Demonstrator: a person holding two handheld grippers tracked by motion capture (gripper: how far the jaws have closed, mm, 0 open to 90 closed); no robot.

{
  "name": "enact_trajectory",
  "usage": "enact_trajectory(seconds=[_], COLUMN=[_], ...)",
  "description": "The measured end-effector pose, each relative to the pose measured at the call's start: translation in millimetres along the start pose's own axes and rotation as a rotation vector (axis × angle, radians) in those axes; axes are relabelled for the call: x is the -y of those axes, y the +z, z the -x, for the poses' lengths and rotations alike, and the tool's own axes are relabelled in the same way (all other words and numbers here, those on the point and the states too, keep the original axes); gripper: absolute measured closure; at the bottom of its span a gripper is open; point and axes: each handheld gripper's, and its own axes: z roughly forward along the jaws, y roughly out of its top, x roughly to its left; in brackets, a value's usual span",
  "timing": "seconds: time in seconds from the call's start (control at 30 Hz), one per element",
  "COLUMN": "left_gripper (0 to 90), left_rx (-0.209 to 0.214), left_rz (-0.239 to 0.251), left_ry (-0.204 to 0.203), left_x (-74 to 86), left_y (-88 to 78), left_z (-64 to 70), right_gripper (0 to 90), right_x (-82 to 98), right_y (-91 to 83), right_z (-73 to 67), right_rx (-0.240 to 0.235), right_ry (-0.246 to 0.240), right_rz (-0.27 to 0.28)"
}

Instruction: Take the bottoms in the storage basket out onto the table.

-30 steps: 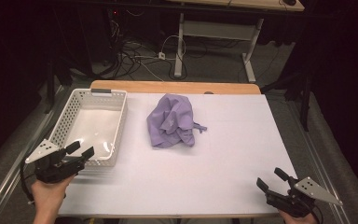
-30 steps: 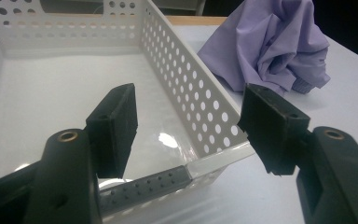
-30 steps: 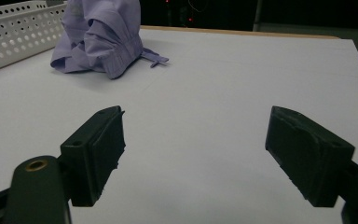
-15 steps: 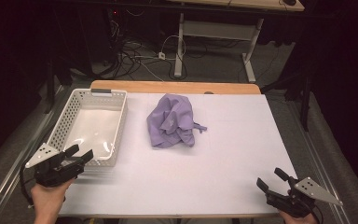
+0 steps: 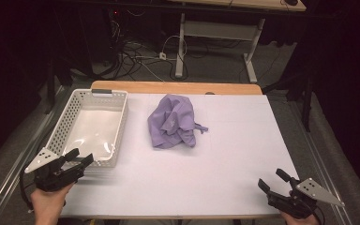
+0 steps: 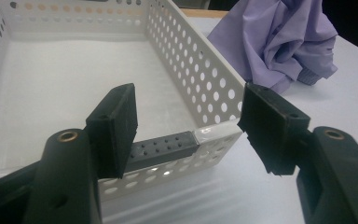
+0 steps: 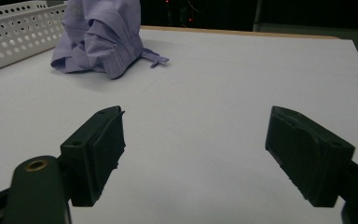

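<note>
White surface [image 5: 225,154] stretching across the frame, wooden edge [image 5: 168,87] showing at 12 o'clock, dark floor with tangled cables [image 5: 136,56] and desk legs [image 5: 180,47] lying beyond.

Sitting at about 9 o'clock: white perforated basket [image 5: 56,136], holding nothing but its own glossy bottom. Lying crumpled near the centre, toward 12 o'clock and just beside the basket's long wall without touching it: lilac shirt [image 5: 173,122], a cuff trailing toward 3 o'clock.

Hovering at 7 o'clock, over the basket's near corner: left gripper [image 5: 77,159], held in a hand [image 5: 47,204]. Fingers [image 6: 116,126] standing spread, pinching nothing, framing the basket's near wall and its dark grey handle strip [image 6: 163,149] in the left gripper view, the shirt [image 6: 279,42] rising behind at 1 o'clock.

Resting at 5 o'clock near the front edge: right gripper [image 5: 273,179]. Fingers [image 7: 98,149] standing wide apart, gripping nothing, bare surface [image 7: 214,116] lying between them, shirt [image 7: 102,37] well apart at 11 o'clock in the right gripper view.
</note>
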Motion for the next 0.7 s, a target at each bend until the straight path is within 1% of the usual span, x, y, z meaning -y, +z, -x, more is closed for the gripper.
enact_trajectory(seconds=[0.13,0.37,0.6,0.7], left_gripper=[35.7,35.7,35.6,35.7], left_rx=[-0.010,-0.007,-0.012,-0.013], left_rz=[0.005,0.020,0.046,0.051], left_ry=[-0.002,-0.013,-0.009,-0.006], left_x=[2.2,8.8,13.2,13.9], left_y=[-0.1,-0.9,-2.8,-3.0], left_z=[0.8,1.6,3.1,3.2], right_gripper=[20.6,20.6,20.6,20.6], right_x=[0.0,0.1,0.1,0.1], right_y=[0.0,-0.2,-0.2,-0.1], right_z=[0.1,0.1,0.3,0.4], right_rx=[-0.001,-0.001,-0.003,-0.005], right_ry=[0.000,0.002,0.002,0.001], right_rz=[0.000,0.000,0.001,0.000])
